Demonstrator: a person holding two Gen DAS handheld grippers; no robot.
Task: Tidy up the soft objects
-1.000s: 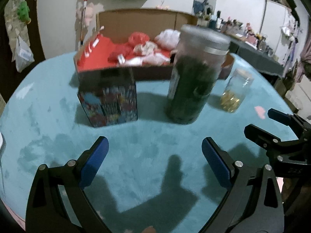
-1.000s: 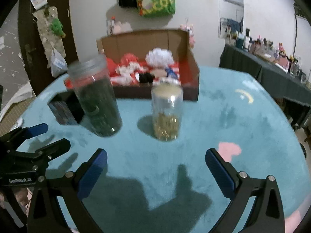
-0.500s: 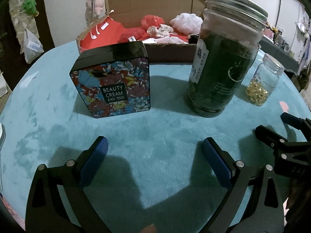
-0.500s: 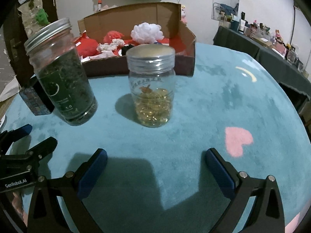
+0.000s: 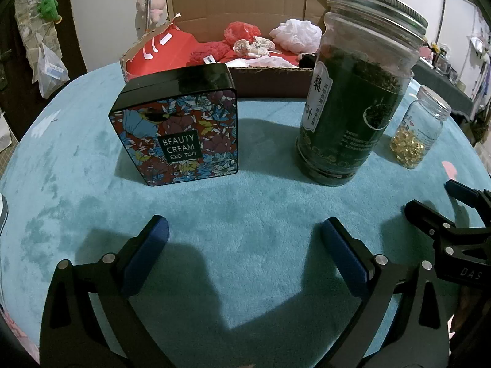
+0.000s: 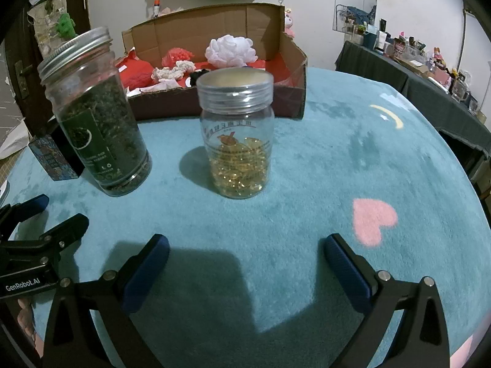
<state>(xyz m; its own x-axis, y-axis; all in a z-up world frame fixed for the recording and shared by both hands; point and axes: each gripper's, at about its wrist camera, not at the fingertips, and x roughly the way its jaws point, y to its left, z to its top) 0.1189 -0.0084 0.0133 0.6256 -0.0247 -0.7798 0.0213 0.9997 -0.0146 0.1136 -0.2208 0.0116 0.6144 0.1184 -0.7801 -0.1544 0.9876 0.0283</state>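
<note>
2 grippers hang low over the teal cloth (image 6: 337,159), nearest the cameras: the left gripper (image 5: 245,239) and the right gripper (image 6: 245,254), each with its blue-padded fingers spread wide and nothing between them. Both sit well short of the cardboard box (image 6: 214,107), which serves here as the landmark.

In front of the box stand 3 hard containers in a row: the floral tin (image 5: 181,135) before its left end, the tall tea jar (image 5: 353,113) before its middle, and the small capsule jar (image 6: 239,141) before its right half. Each stands upright and apart from the box wall, probably kept outside because it is rigid.

Inside the box lie the soft things: a white pouf (image 6: 230,49) toward the back, a red mesh ball (image 6: 176,55) left of it, and pale crumpled pieces (image 6: 172,72) nearer the front wall. They already lie gathered there; whether more sorting remains cannot be judged.
</note>
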